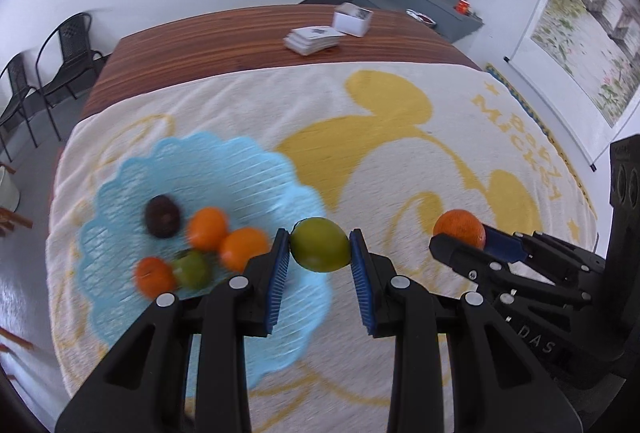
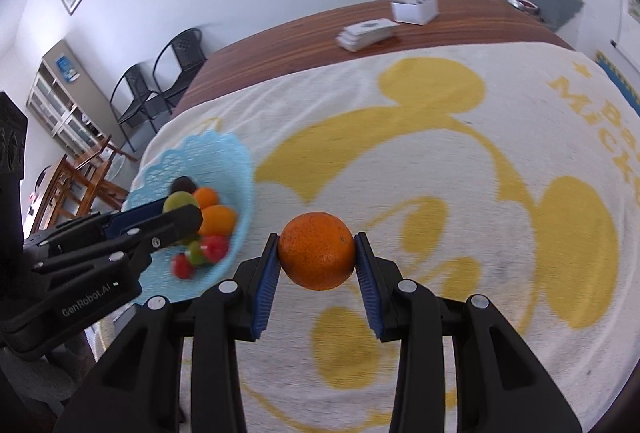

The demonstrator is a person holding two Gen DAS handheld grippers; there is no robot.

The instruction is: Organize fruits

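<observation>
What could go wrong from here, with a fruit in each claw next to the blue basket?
1. The left claw pinches the round green fruit only at its sides, so it might slip out.
2. The blue basket already holds several fruits; a dropped one could bounce or knock others out.
3. The right claw, holding the orange, sits close beside the left, so they might collide at the basket.
</observation>
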